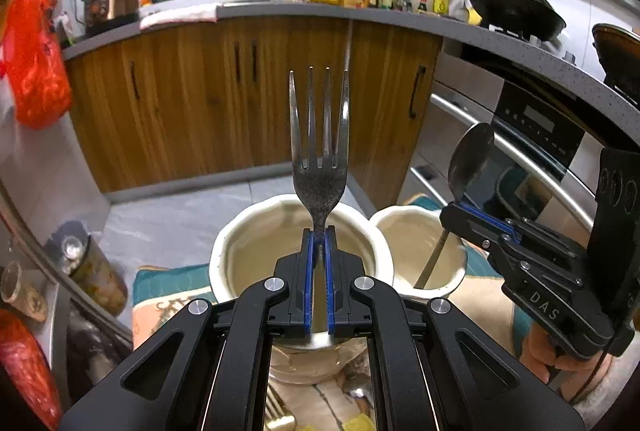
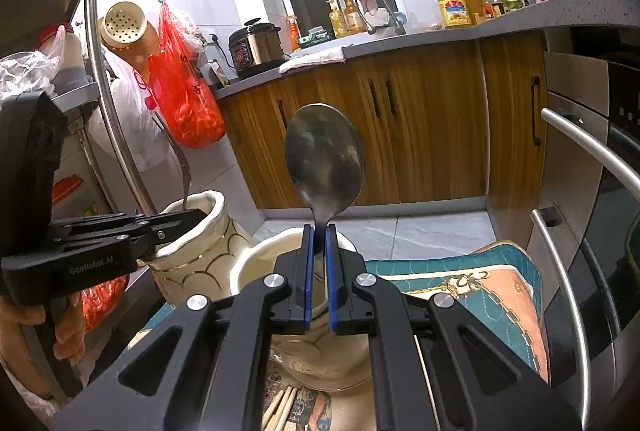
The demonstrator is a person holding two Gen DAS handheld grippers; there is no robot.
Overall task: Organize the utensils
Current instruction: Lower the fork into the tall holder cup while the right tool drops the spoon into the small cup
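Blue-padded fingers (image 1: 308, 271) of the left gripper (image 1: 319, 243) pinch the neck of a worn silver metal fork (image 1: 319, 151) at lower centre of the left wrist view, its four tines standing upright against brown wooden cabinet doors (image 1: 192, 99). Just beyond the fingertips sits a cream ceramic pot with a wavy rim (image 1: 224, 251), and beside it to the right a second, smaller cream pot (image 1: 400, 219). At the right edge, the right gripper (image 1: 460, 207) clamps a silver spoon (image 1: 470, 155) whose handle slants down into that smaller pot. Both pots stand on a teal and peach patterned cloth (image 1: 160, 287). In the right wrist view, the right gripper (image 2: 319, 231) at lower centre has its blue pads (image 2: 331, 271) pressed on the spoon (image 2: 325, 159) just below the bowl, which stands upright at mid-frame. A cream pot (image 2: 256, 263) lies directly under the fingertips. At the left, the left gripper (image 2: 192, 219) reaches over the rim of a taller cream vase with gold scallop lines (image 2: 200, 259), the fork (image 2: 185, 175) rising above it. Wooden chopsticks (image 2: 280, 411) lie on the cloth (image 2: 480, 279) at the bottom edge.
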